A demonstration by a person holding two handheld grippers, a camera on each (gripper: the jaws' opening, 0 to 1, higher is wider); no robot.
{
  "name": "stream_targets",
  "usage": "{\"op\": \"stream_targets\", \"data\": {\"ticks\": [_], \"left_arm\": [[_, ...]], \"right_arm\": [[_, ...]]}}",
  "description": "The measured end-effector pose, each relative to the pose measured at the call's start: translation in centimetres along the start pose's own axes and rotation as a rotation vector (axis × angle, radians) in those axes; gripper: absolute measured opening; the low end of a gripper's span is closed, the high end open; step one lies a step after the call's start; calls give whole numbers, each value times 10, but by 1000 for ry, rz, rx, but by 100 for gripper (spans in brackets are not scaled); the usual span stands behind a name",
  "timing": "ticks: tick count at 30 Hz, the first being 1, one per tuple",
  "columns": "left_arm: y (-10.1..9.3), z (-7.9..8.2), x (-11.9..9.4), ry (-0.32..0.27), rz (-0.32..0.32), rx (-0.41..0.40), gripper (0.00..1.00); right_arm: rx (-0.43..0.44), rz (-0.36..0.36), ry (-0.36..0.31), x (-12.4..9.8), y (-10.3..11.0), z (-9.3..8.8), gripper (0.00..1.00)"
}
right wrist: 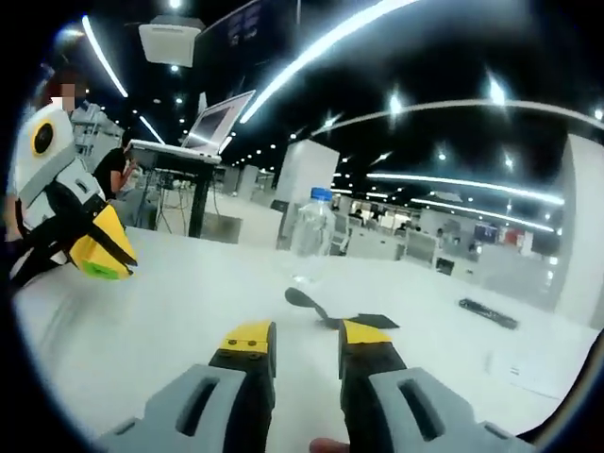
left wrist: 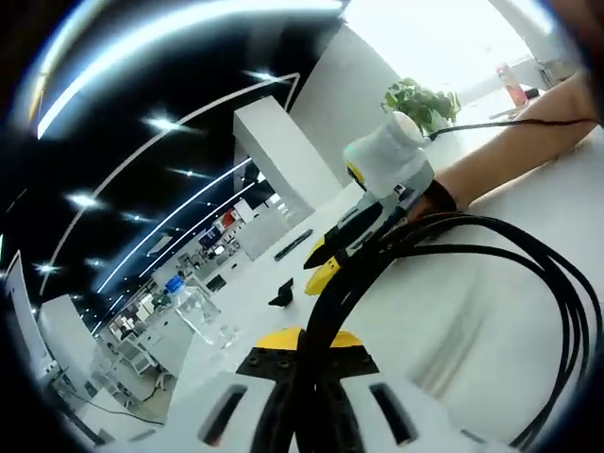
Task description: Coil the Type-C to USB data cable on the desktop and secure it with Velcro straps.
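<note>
1. In my left gripper view, the left gripper (left wrist: 302, 363) rises from 6 o'clock with its yellow-tipped jaws closed on a bundle of black data cable (left wrist: 453, 247), several strands running up between them.
2. The cable fans out toward 3 o'clock in wide loops over the white desktop (left wrist: 510, 311), then curves back down toward 5 o'clock.
3. The right gripper (left wrist: 330, 257) comes into this view near centre, its yellow tips touching or just beside the cable strands; I cannot tell from here whether it pinches any.
4. A person's forearm (left wrist: 510, 151) stretches from 2 o'clock toward that gripper, a thin black strand lying along it.
5. A potted plant (left wrist: 423, 102) stands at 1 o'clock; a clear water bottle (left wrist: 193, 307) stands at 8 o'clock.
6. In my right gripper view, the right gripper (right wrist: 307, 344) has its jaws apart with nothing between them, over bare white desktop.
7. The left gripper (right wrist: 99, 250) shows at 9 o'clock, black strands beside it.
8. A small black strap-like piece (right wrist: 326, 311) lies just beyond the jaw tips; I cannot tell if it is the Velcro.
9. A blue-capped bottle stands at 12 o'clock past it, and an open laptop (right wrist: 219, 123) sits on a stand at 11 o'clock.
</note>
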State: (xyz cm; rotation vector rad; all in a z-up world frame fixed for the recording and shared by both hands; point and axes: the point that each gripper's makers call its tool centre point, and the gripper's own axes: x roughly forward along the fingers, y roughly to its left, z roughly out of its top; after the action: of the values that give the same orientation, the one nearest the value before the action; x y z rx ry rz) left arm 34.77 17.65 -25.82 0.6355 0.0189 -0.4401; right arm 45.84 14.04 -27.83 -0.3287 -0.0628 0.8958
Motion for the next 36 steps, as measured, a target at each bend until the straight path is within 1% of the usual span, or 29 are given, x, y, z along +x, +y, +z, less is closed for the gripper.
{"op": "stream_targets", "data": {"ticks": [4, 5, 8, 11, 14, 17, 20, 21, 23, 25, 26, 28, 29, 32, 36], "left_arm": [[2, -1, -1, 0, 12, -20, 4], [2, -1, -1, 2, 12, -20, 4], [2, -2, -2, 4, 12, -21, 4], [2, -1, -2, 2, 14, -20, 4], [4, 0, -3, -1, 17, -23, 4], [5, 0, -3, -1, 22, -24, 4], [4, -2, -2, 4, 21, -22, 4], [4, -3, -2, 7, 20, -23, 4], [4, -3, -2, 7, 16, -22, 4], [5, -3, -3, 4, 15, -16, 4], [7, -3, -4, 3, 19, 3, 4], [13, -4, -6, 6, 28, 15, 4], [14, -3, -7, 1, 29, 3, 4], [14, -3, -7, -6, 24, -11, 4], [14, -5, -7, -6, 19, -22, 4]], "right_arm": [[-69, 6, 18, 14, 0, -1, 25], [-89, 6, 29, 20, 0, -3, 25], [-115, 3, 36, 30, 0, -3, 24], [-137, -5, 31, 35, -1, -1, 21], [-135, -1, 0, 38, 0, 5, 16], [-123, 9, -8, 42, 2, 8, 15], [-129, 19, -5, 43, 5, 7, 7], [-123, 27, -9, 43, 6, 8, 4], [-123, 27, -9, 42, 6, 8, 3], [-84, 19, -6, 41, 3, 8, 2], [-64, 22, -7, 39, 3, 8, 2], [-21, 47, -11, 34, 7, 9, 2], [-11, 53, -12, 31, 8, 9, 2], [35, 84, -7, 23, 15, 9, 1], [29, 112, 0, 4, 26, 10, 1]]}}
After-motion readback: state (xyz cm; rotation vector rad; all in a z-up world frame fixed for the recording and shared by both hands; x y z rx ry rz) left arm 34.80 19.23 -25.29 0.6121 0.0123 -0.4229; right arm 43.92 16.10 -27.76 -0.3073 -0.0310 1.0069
